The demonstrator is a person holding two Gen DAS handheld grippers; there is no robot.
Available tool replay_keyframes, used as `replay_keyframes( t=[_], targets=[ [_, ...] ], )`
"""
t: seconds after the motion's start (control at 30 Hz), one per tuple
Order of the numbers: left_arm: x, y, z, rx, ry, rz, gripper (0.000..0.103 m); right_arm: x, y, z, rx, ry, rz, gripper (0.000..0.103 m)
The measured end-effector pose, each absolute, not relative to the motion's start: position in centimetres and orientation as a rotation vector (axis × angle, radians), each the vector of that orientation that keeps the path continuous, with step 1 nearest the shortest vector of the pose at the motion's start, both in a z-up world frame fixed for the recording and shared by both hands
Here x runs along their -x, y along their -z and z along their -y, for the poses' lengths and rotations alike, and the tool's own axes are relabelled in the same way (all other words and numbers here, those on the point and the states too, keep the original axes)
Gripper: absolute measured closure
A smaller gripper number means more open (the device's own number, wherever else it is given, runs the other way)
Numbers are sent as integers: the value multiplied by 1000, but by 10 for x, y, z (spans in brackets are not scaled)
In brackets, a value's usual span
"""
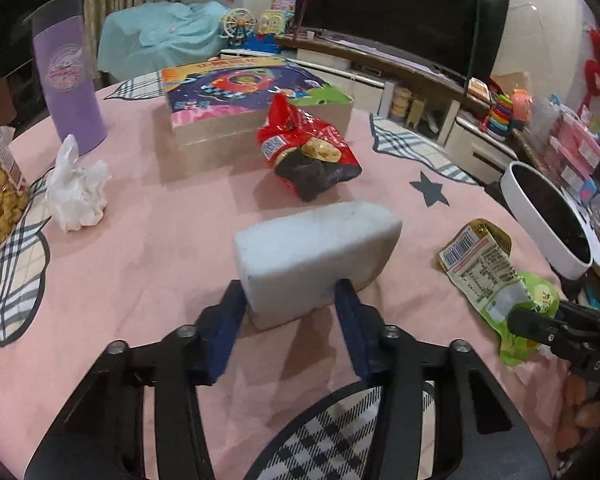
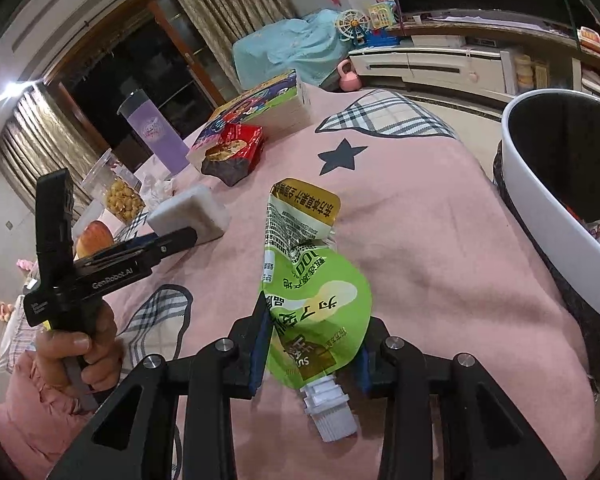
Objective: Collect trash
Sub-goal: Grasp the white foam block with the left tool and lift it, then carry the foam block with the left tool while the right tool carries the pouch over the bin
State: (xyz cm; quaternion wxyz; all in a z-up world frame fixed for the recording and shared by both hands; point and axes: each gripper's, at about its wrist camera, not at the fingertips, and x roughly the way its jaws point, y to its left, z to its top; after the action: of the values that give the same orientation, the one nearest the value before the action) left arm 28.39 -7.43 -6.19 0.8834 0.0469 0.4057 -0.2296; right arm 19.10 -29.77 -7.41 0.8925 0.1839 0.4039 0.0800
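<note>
Fingers of the left gripper (image 1: 290, 294) clamp the white foam block (image 1: 320, 256) at table centre, those of the right gripper (image 2: 312, 344) pinch the green pouch (image 2: 316, 300); next, likely: carry both right into the white bin (image 2: 548, 216).

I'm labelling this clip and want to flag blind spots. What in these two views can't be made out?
- White bin: right wrist view, most of its contents cut off by the frame edge; left wrist view shows only dark inside.
- Right gripper: green pouch covers its right pad, so contact is unclear.
- White foam block: left wrist view, the left gripper and block hide its near base.
</note>
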Motion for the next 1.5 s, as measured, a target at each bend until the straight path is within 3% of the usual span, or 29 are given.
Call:
replay_keyframes(
  t=[0.23, 0.57, 0.67, 0.77, 0.9, 1.0, 1.23, 1.5],
  targets=[
    [-249, 65, 59, -17, 402, -906, 81, -192, 74, 296, -389, -163, -834, 67],
    [-180, 56, 64, 102, 395, -933, 81, -191, 74, 299, -409, -180, -831, 66],
    [-179, 53, 70, 57, 351, -925, 68, -191, 74, 300, -422, -188, -827, 66],
    [-184, 56, 72, 32, 296, -913, 47, -191, 74, 301, -434, -196, -823, 65],
    [-190, 65, 74, 0, 254, -913, 33, -190, 75, 305, -453, -213, -817, 64],
    [-198, 66, 78, -30, 281, -911, 30, -190, 76, 306, -468, -225, -813, 63],
    [-215, 56, 88, -150, 386, -854, 15, -189, 76, 308, -484, -238, -808, 62],
    [-239, 63, 90, -153, 531, -862, 15, -190, 77, 308, -488, -240, -809, 62]
  ],
)
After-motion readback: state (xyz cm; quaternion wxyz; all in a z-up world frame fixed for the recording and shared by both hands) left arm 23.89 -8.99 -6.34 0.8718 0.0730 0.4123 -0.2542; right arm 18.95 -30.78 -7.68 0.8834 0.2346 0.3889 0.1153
